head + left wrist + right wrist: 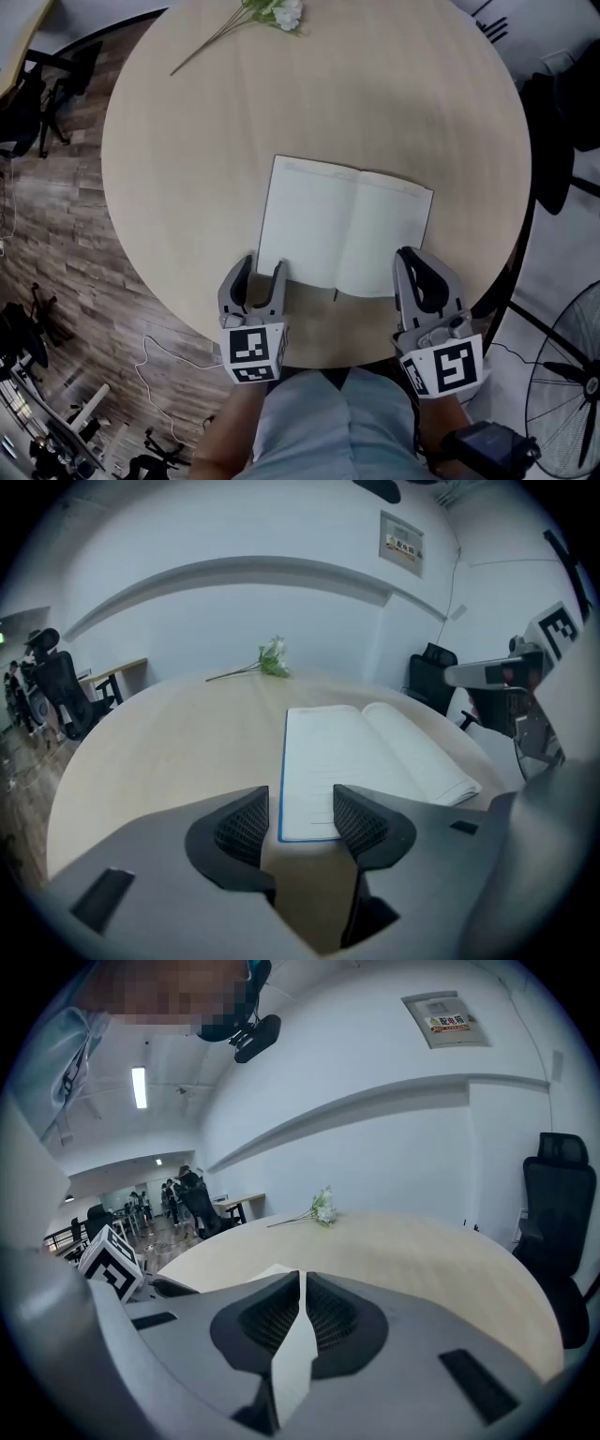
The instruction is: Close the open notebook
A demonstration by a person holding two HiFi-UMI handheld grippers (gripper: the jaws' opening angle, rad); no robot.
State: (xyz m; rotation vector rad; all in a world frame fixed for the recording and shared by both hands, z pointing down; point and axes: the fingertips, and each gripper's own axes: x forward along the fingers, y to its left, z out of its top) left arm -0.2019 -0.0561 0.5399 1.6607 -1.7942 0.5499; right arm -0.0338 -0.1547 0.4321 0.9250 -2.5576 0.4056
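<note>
Table [169,141]: round, pale wood, filling most of the head view. Plank floor [66,234] showing beyond its left edge.

Notebook [342,225]: lying open and flat between the table's centre and its near edge, somewhat right of centre. Two white pages facing up, spine running from the near edge toward the far edge. Thin blue border visible along the left page in the left gripper view. Not closed.

Right gripper [408,253]: resting over the notebook's near right corner, marker cube toward the person. Jaws drawn together to a thin slit in the right gripper view. White showing in that slit; not determinable whether a page is nipped there or merely seen beneath.

Left gripper [263,267]: positioned at the notebook's near left corner, just in from the table's near edge. Jaws standing wide apart. Near left corner of the left page seen in the gap between the pads, touching neither.

Flower sprig [277,13]: white blossoms on a long thin stem, lying at the table's far edge, well apart from the notebook.
</note>
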